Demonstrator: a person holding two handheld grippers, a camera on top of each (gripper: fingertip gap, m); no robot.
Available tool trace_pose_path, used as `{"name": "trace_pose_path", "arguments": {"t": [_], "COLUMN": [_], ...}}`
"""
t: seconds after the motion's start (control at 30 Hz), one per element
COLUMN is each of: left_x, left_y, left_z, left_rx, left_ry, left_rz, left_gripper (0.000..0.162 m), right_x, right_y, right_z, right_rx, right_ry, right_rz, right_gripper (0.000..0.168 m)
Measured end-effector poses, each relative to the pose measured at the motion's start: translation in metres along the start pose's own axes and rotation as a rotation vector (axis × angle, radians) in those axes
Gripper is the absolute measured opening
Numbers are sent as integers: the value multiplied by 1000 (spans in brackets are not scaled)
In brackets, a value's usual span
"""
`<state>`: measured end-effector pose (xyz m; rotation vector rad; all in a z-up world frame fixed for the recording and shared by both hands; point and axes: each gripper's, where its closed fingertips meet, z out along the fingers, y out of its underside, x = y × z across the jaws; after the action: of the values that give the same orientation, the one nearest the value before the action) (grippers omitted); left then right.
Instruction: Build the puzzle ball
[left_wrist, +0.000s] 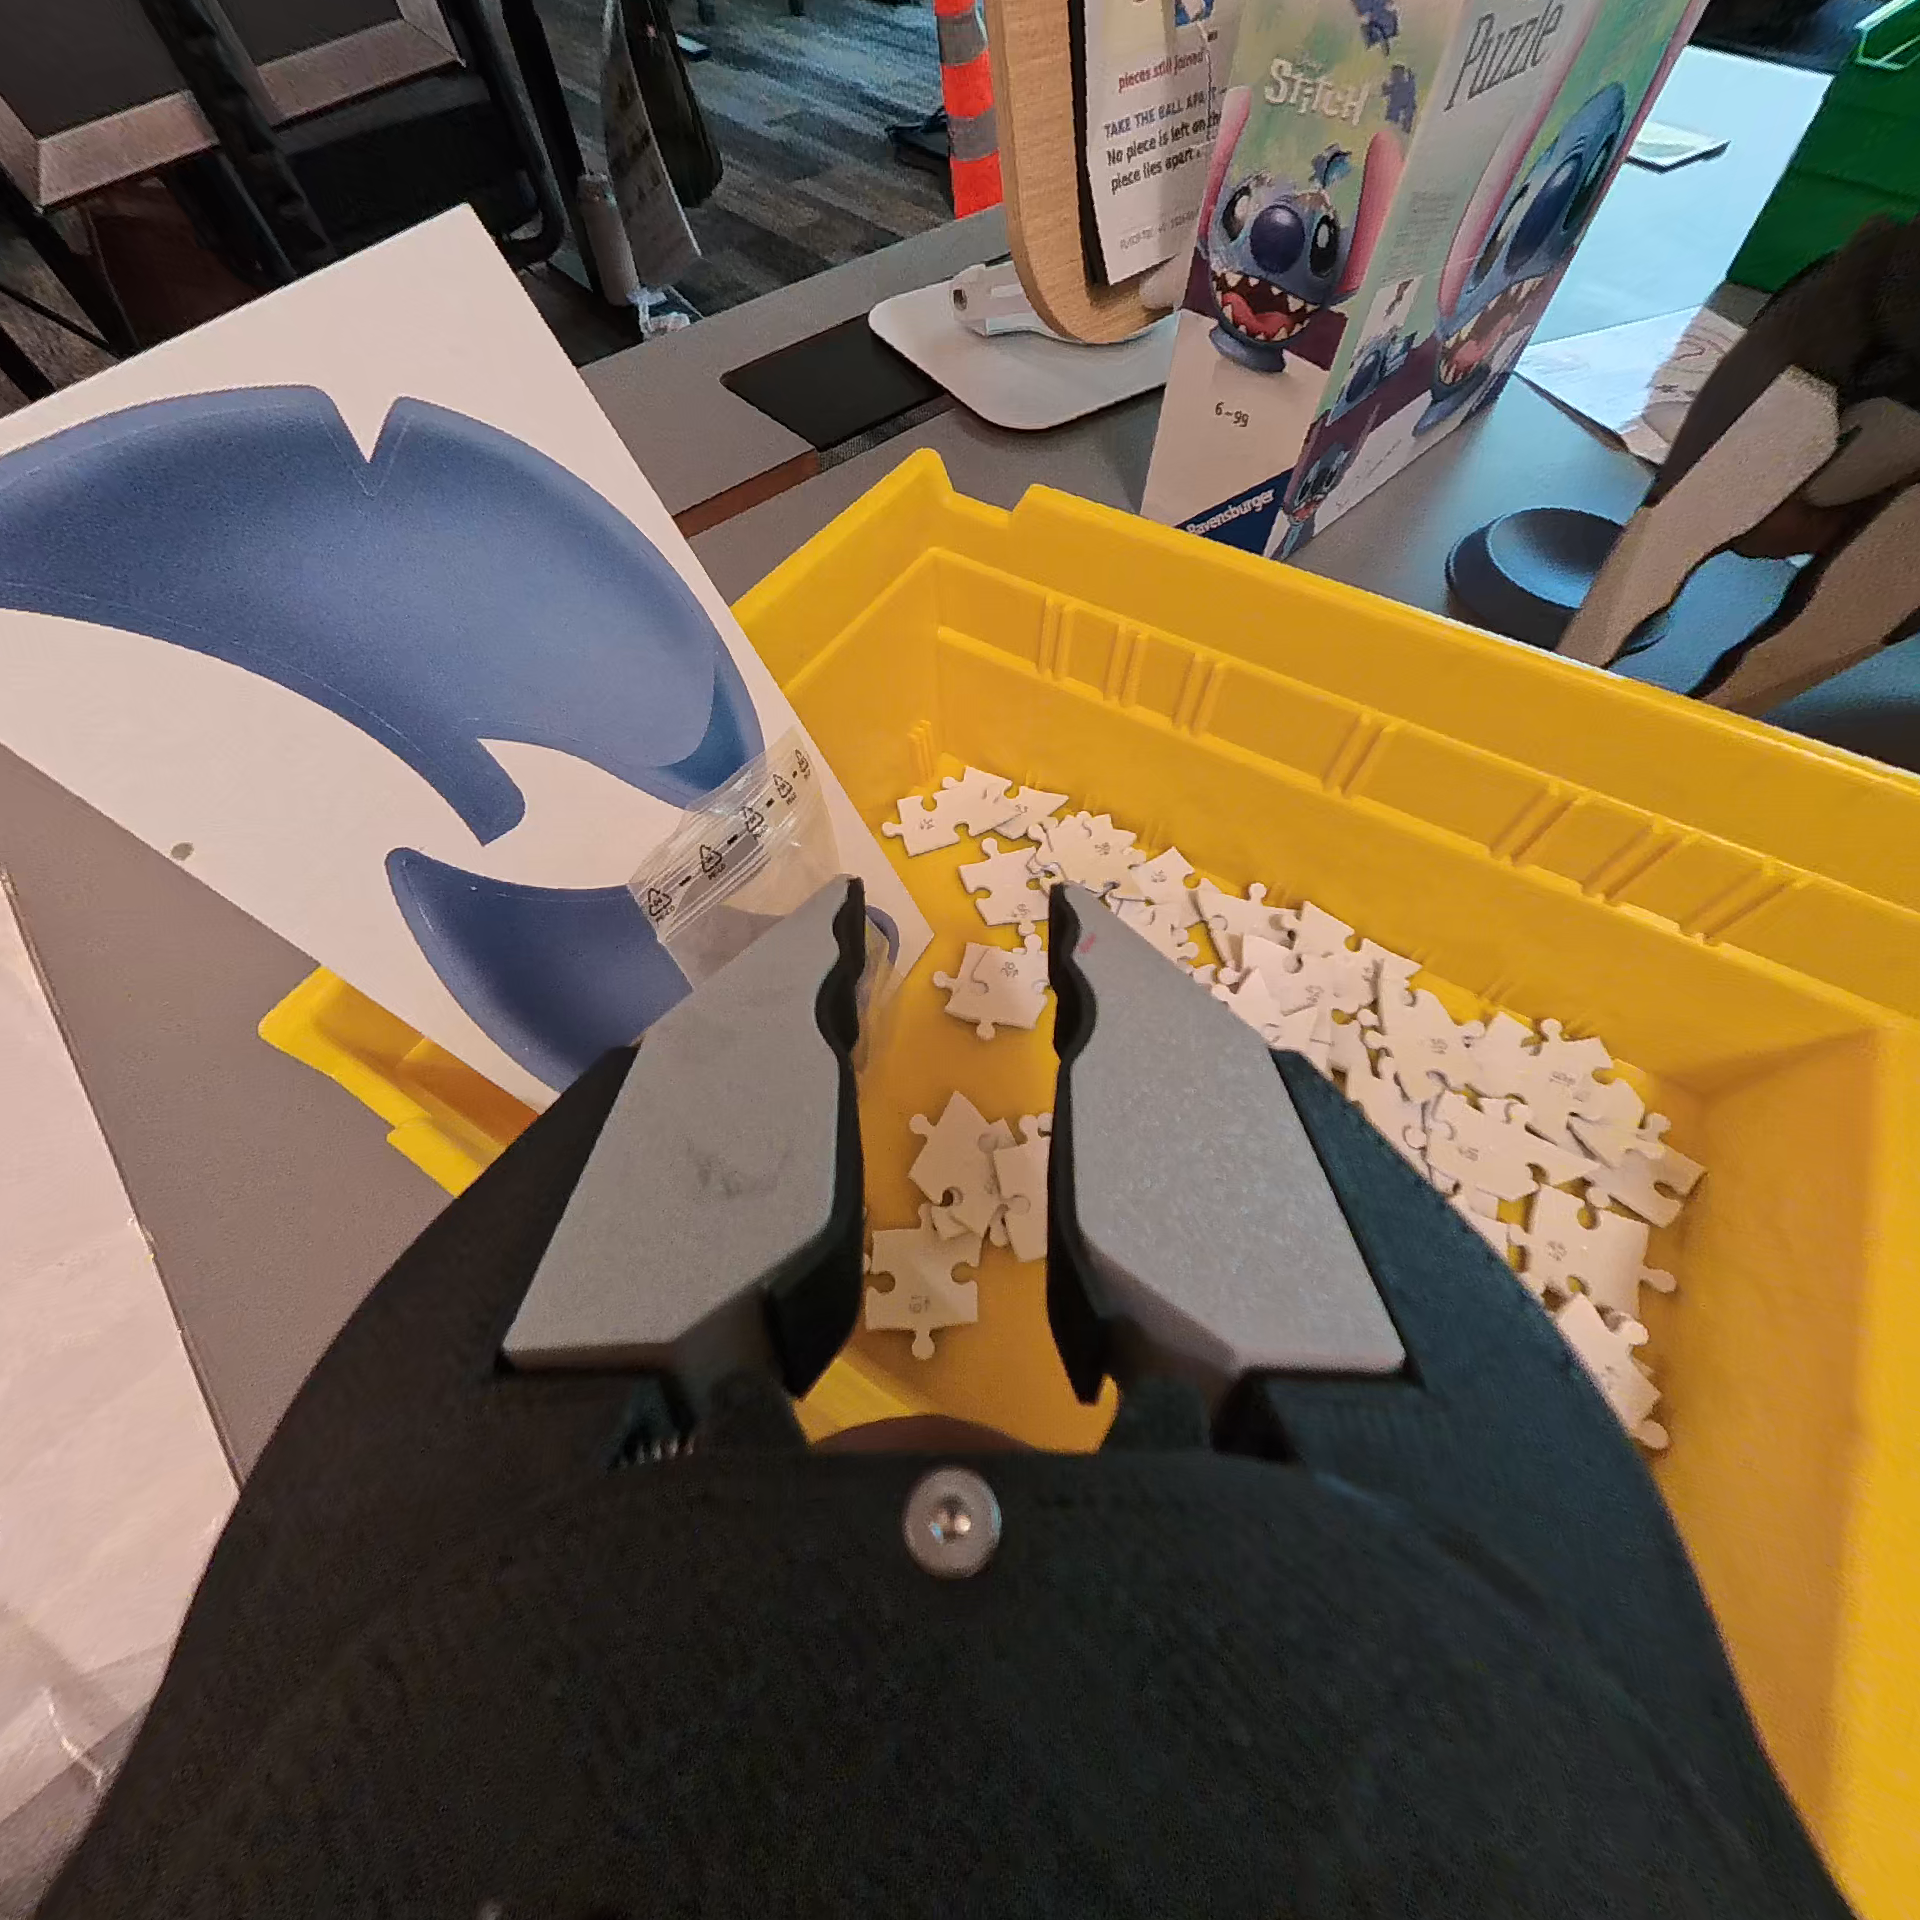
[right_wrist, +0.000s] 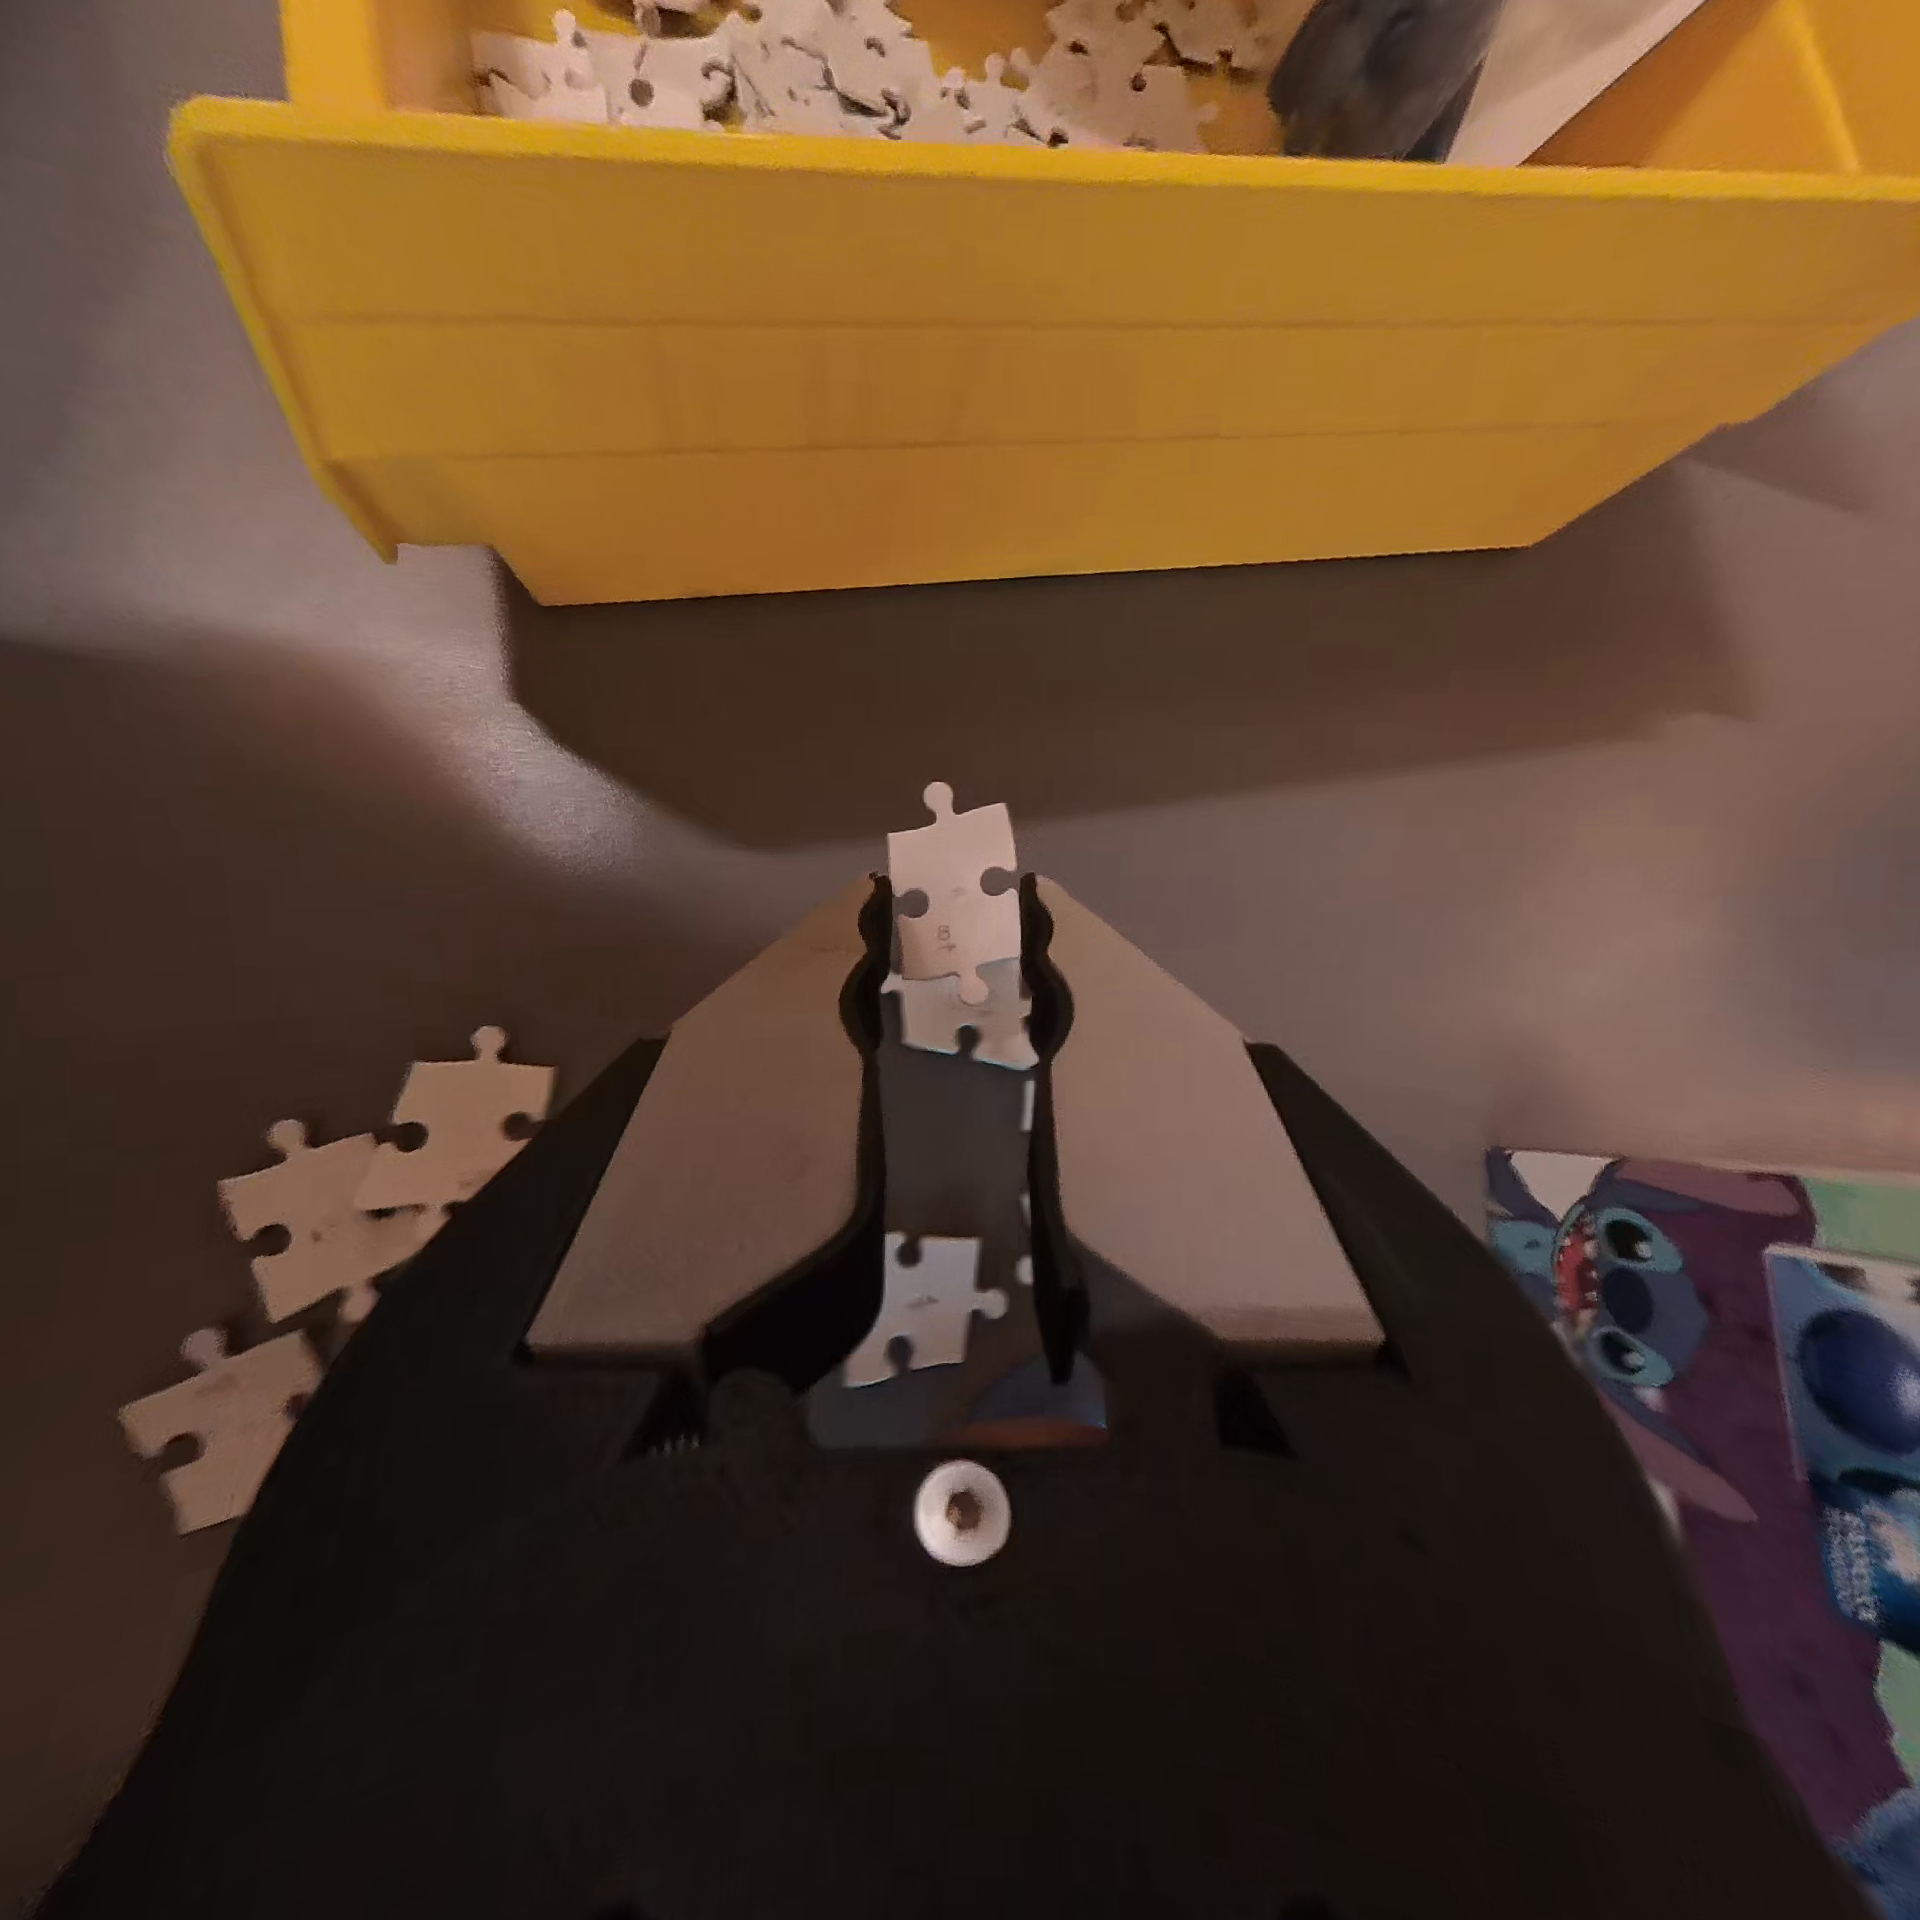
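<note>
Right claw (right_wrist: 951, 914) is closed on a white puzzle piece (right_wrist: 951, 894), pinched by its side edges near the fingertips, blank side up, top knob sticking out past the tips. It is held over the grey tabletop (right_wrist: 1455, 831), just short of the yellow bin's (right_wrist: 935, 364) near wall. A second piece appears joined at its lower edge, though blur leaves that uncertain.

Left claw (left_wrist: 951, 904) is partly open and empty, hovering above the bin interior, where the loose pieces (left_wrist: 1351, 1039) lie in a heap toward the far wall, mostly face down. A few more pieces (right_wrist: 343, 1195) are laid out on the tabletop to the left of the right claw.

Step judged as: carrying a picked piece to the laid-out group for joining. Grip is shallow, so the piece should be lowered flat and not pushed sideways, or it is likely to pivot.

Clearance: open tabletop lies ahead of the right claw. Bin wall bounds it in front, printed sheet (right_wrist: 1714, 1403) at right. In the bin, the blue-and-white card (left_wrist: 364, 644) and a clear plastic bag (left_wrist: 727, 831) crowd the left corner; approach is best made from the right.
</note>
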<state>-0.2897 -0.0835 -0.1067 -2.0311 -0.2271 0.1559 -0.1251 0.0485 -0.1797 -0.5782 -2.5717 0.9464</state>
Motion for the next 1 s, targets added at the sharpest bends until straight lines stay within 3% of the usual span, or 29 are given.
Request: {"name": "trace_pose_path", "arguments": {"t": [0.27, 0.33, 0.5, 0.6, 0.73, 1.0], "left_x": [1, 1, 2, 2, 2, 2], "left_y": [0, 0, 0, 0, 0, 1], "left_z": [0, 0, 0, 0, 0, 0], "left_rx": [-1, -1, -3, -1, -2, -5], "left_ry": [8, 10, 11, 11, 4, 3], "left_rz": [6, 5, 10, 6, 9, 12], "left_gripper": [32, 32, 32, 32, 32, 32], "right_x": [27, 36, 62, 75, 77, 48], "right_y": [-12, -11, -6, 4, 2, 4], "right_z": [9, 4, 9, 22, 31, 47], "right_rx": [-74, -63, -34, -102, -144, -194], "right_ry": [-29, 41, 175, 243, 267, 92], "right_rz": [-25, -15, 215, 327, 321, 268], "right_gripper": [30, 28, 18, 10, 9, 0]}}
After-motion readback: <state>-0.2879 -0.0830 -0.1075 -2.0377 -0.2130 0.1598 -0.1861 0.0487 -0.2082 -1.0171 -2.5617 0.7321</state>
